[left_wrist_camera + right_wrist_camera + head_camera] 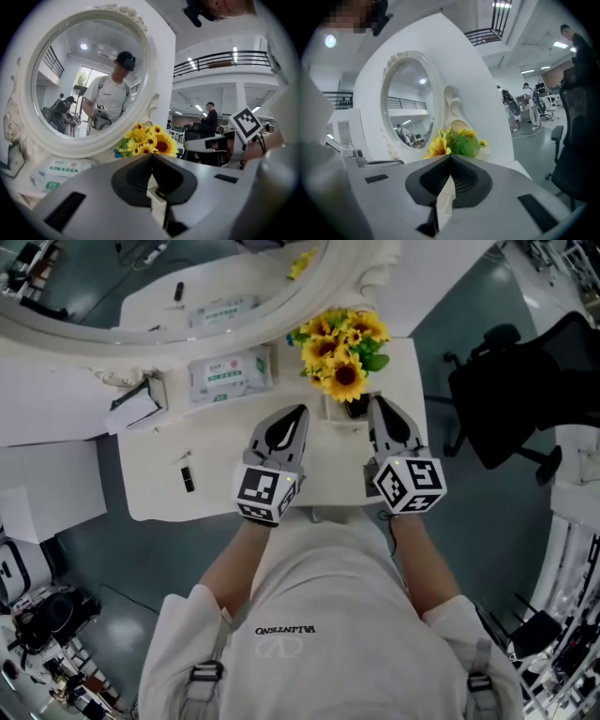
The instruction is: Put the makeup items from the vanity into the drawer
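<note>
White vanity top [225,442] is shown from above, backed by an oval mirror [89,79]. A bunch of sunflowers [342,352] is set at the rear right, and a soft green-printed packet [230,373] is laid flat just left of it.

The left gripper [300,412] and right gripper [376,401] are held side by side over the front edge, pointed toward the flowers. In each gripper view the jaws are seen pressed tip to tip with nothing between them.

The task's thing is taken to be the small black tube [187,479], laid flat near the front left of the top, well apart from the left gripper. A thin item [182,457] lies just behind it and is too small to be identified. The drawer is not made out in any view.

The tube is judged light, stiff and smooth, so it is likely to roll or slip. It is best taken across its narrow width near the middle, with the jaws first opened and lowered from above.
</note>
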A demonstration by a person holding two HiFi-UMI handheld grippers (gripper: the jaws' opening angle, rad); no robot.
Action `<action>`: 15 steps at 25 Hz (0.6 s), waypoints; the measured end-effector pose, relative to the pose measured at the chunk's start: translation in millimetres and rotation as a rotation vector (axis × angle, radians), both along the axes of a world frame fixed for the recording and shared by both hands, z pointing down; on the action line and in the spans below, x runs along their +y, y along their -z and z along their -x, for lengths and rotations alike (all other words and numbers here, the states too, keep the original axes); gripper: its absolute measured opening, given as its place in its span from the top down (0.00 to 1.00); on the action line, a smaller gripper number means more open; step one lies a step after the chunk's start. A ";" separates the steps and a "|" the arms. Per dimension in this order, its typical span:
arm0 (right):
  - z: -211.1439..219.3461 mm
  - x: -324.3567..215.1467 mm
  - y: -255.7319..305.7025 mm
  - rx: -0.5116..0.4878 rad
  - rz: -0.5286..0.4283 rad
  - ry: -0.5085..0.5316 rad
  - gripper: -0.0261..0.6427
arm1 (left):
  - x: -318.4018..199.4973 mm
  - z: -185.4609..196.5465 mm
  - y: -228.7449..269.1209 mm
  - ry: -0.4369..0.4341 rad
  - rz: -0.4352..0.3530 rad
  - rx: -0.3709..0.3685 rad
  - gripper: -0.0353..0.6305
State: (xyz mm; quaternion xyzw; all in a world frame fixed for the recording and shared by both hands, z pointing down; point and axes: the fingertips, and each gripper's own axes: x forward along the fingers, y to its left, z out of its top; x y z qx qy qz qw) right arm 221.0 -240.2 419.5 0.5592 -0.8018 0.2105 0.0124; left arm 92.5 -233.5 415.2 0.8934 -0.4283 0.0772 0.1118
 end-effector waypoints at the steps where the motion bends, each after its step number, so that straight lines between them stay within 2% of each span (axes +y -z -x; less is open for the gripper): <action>1: 1.4 1.1 9.6 -0.020 -0.035 0.012 0.95 | -0.9 4.0 10.0 0.008 -0.027 0.004 0.94; 6: -6.0 7.0 50.2 0.060 -0.169 0.037 0.95 | -0.5 25.4 61.9 0.049 -0.132 0.044 0.94; 15: -23.0 18.4 117.5 0.066 -0.333 0.062 0.95 | 13.6 48.8 133.9 0.080 -0.253 0.113 0.94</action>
